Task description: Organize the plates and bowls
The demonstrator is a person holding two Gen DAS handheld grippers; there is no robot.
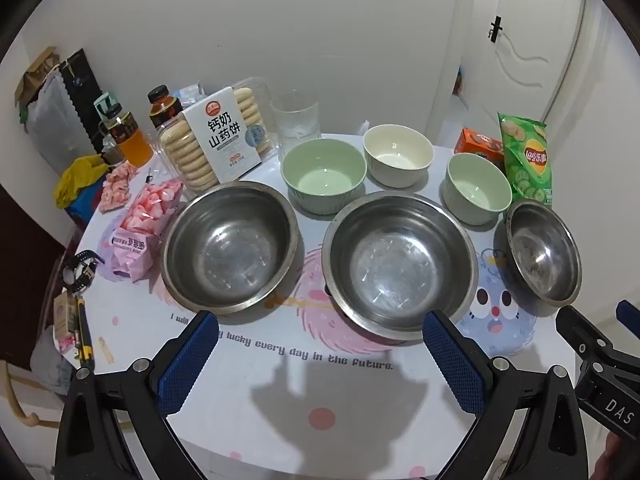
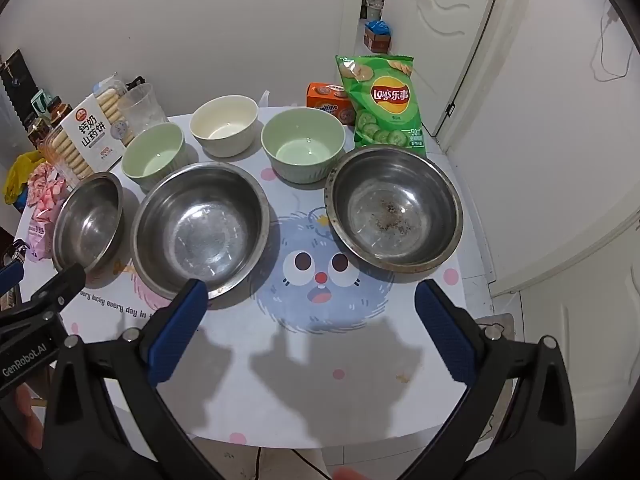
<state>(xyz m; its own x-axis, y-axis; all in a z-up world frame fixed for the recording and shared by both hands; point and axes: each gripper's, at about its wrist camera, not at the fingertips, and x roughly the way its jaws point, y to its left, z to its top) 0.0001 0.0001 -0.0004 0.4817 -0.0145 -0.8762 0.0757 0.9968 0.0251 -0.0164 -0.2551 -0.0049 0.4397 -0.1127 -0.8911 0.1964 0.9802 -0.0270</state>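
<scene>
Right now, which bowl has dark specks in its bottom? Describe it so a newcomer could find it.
Start at the green Lay's bag at the table's far right. The steel bowl directly in front of it is the one. Unlike the other steel bowls, its base carries dark residue.

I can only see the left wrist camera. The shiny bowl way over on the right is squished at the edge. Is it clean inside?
Observer: No. The right wrist view shows that steel bowl with dark specks across its bottom.
Operator: Is the right gripper holding something?
Observer: No. The right gripper is open and empty.
Operator: Any mess near it?
Observer: Yes, a small yellowish stain on the table, toward its front right.
</scene>
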